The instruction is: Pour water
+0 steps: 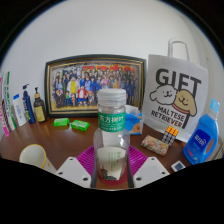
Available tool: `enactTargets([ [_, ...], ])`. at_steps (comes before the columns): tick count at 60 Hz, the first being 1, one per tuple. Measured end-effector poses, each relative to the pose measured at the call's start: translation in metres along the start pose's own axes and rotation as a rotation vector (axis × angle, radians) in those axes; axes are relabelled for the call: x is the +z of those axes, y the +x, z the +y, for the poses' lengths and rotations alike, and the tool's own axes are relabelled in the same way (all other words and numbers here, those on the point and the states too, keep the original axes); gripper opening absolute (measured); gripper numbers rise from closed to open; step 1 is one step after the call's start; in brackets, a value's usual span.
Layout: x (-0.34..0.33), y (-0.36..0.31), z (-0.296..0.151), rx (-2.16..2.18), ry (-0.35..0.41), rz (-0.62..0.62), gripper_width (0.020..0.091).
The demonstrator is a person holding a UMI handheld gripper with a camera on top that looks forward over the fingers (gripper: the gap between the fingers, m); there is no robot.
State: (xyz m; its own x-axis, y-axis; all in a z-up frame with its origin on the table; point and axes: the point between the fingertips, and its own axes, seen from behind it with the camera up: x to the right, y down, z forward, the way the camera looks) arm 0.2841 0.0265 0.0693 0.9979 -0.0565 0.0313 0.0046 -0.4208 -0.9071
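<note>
Counted: 1 water bottle (112,128); 1 framed photo (94,83); 1 gift bag (177,92); 1 blue spray bottle (205,135); 2 green blocks (70,124).

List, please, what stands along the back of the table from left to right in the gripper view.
Tubes and bottles → framed photo → gift bag → blue bottle. Nearer than this row, the water bottle stands between the fingers of the gripper, which press on it.

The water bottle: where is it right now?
In the gripper view the water bottle stands upright between the gripper's fingers, in front of the framed photo, with the gift bag behind it to the right.
</note>
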Motion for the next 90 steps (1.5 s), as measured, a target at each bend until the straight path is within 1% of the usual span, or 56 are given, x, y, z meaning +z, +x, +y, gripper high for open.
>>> enactTargets([
  [1, 0.001, -0.001, 0.005, -0.001, -0.006, -0.003, 0.0430],
  [2, 0.000, 0.000, 0.003, 0.000, 0.001, -0.005, 0.0426],
  [3, 0.001, 0.000, 0.001, 0.007, 0.025, -0.010, 0.0427],
  [5, 0.002, 0.000, 0.004, 0.013, 0.021, -0.015, 0.0428],
  [7, 0.002, 0.001, 0.004, 0.027, 0.030, -0.021, 0.0445],
  [13, 0.001, 0.001, 0.003, 0.047, 0.034, -0.030, 0.0519],
  [16, 0.001, 0.000, 0.006, 0.040, 0.018, -0.032, 0.0558],
  [17, 0.002, 0.000, 0.009, 0.040, 0.005, -0.033, 0.0584],
  [19, 0.001, -0.003, 0.015, 0.041, -0.026, -0.041, 0.0671],
  [22, -0.002, -0.008, 0.020, 0.047, -0.059, -0.058, 0.0862],
  [23, -0.003, -0.008, 0.021, 0.050, -0.066, -0.059, 0.0869],
  [25, -0.007, -0.008, 0.022, 0.060, -0.081, -0.052, 0.0827],
  [26, -0.009, -0.008, 0.023, 0.065, -0.087, -0.047, 0.0829],
  [29, -0.017, -0.007, 0.022, 0.079, -0.101, -0.029, 0.0864],
  [32, -0.029, -0.007, 0.021, 0.092, -0.115, -0.012, 0.0853],
  [37, -0.054, -0.007, 0.015, 0.108, -0.128, 0.024, 0.0858],
  [43, -0.100, -0.013, 0.001, 0.092, -0.123, 0.060, 0.0857],
  [47, -0.134, -0.020, -0.004, 0.082, -0.136, 0.082, 0.0858],
  [54, -0.197, -0.045, -0.010, 0.056, -0.148, 0.080, 0.0855],
  [61, -0.256, -0.071, -0.008, 0.033, -0.176, 0.070, 0.0855],
  [68, -0.301, -0.092, -0.005, 0.009, -0.176, 0.057, 0.0852],
  [76, -0.336, -0.114, -0.003, -0.003, -0.177, 0.045, 0.0855],
  [85, -0.359, -0.129, -0.004, -0.033, -0.156, 0.034, 0.0852],
  [90, -0.371, -0.132, 0.001, -0.022, -0.175, 0.031, 0.0854],
])
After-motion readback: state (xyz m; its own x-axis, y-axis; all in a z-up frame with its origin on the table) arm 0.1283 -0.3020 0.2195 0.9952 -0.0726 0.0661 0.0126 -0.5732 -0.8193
